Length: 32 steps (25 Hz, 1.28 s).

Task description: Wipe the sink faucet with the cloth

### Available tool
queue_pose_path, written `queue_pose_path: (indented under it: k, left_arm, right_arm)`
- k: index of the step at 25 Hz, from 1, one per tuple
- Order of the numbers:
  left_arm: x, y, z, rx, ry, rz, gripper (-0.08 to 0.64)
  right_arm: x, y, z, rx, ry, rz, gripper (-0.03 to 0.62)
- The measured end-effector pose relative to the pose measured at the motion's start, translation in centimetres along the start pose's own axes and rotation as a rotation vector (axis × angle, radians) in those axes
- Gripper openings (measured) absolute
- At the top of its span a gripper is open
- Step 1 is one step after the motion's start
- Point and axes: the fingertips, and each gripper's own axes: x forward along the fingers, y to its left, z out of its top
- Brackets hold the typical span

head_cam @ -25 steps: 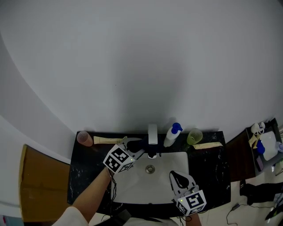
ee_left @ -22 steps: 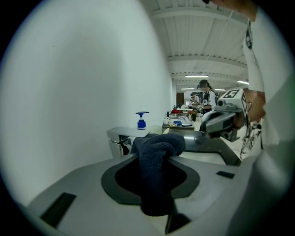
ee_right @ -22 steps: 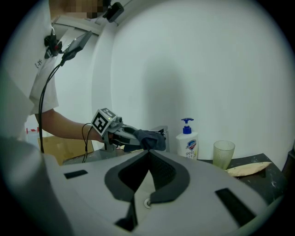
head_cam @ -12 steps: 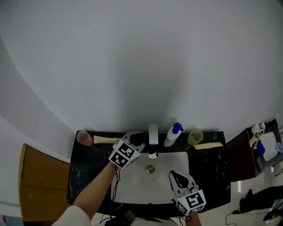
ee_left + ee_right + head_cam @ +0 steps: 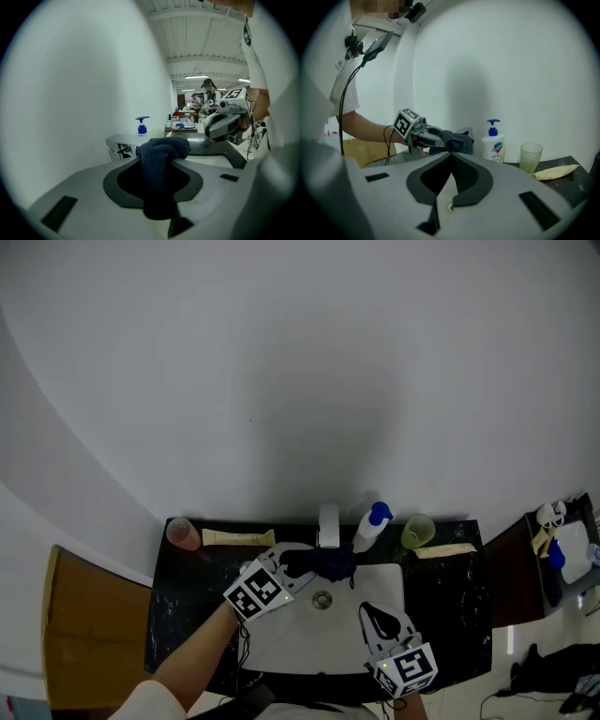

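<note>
Cloth (image 5: 325, 562) clamped in left tongs (image 5: 300, 565) covers faucet (image 5: 327, 519) tip; soap bottle (image 5: 372, 526) beside; right tongs (image 5: 451, 156) together.

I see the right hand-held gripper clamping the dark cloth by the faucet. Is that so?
Not quite: it is the left hand-held gripper that clamps the dark cloth by the faucet. The left gripper view shows the cloth pinched between its jaws. In the right gripper view, the right hand-held gripper is shut with nothing in it.
</note>
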Motion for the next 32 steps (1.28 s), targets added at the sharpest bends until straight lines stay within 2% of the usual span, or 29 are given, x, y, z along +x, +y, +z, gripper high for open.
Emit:
queue_pose_path:
  k: [3,5,8,10,14,17,22,25,26,28,30,32]
  left_arm:
    - [1.5,2.4,0.0,0.023,0.037,0.066,0.104]
    - [1.9,4.4,0.0,0.029,0.058,0.138,0.104]
    - [1.3,6.8,-0.2,-0.047,0.053,0.234,0.104]
    - [0.9,6.0,-0.2,-0.058,0.040,0.208,0.104]
    - [-0.4,0.3,0.0,0.019,0.000,0.024,0.104]
    - [-0.6,-1.5,0.0,0.048,-0.009,-0.020,0.104]
    - [1.7,1.2,0.2,0.059,0.016,0.030,0.104]
    - [2.8,3.1,0.3,0.079,0.061,0.072,0.104]
    - [2.9,3.8,0.2,0.062,0.070,0.100,0.104]
    - [2.8,5.5,-0.2,-0.019,0.071,0.160,0.104]
    - [2.6,6.0,0.0,-0.090,0.062,0.179,0.105]
    - [2.4,6.0,0.1,-0.076,0.067,0.213,0.104]
  right_arm:
    - [0.1,0.2,0.0,-0.002,0.001,0.004,0.006]
    - [0.0,0.0,-0.1,0.000,0.000,0.000,0.006]
    - [-0.4,-0.2,-0.4,0.004,0.004,-0.008,0.006]
    - [-0.5,-0.3,-0.4,0.007,0.000,-0.011,0.006]
    - [-0.4,-0.1,-0.1,0.004,-0.003,-0.004,0.006]
    - [-0.1,-0.1,-0.3,0.004,0.000,0.002,0.006]
    - [0.1,0.0,0.0,-0.007,0.007,0.007,0.006]
    - [-0.3,-0.4,-0.2,-0.004,0.009,-0.003,0.006]
    - [-0.5,-0.5,-0.4,-0.001,0.008,-0.007,0.006]
    - [-0.7,-0.7,-0.7,0.003,0.009,-0.012,0.006]
    - [-0.9,-0.7,-0.6,-0.003,0.015,-0.014,0.006]
    - [-1.1,-0.6,-0.5,-0.005,0.013,-0.014,0.006]
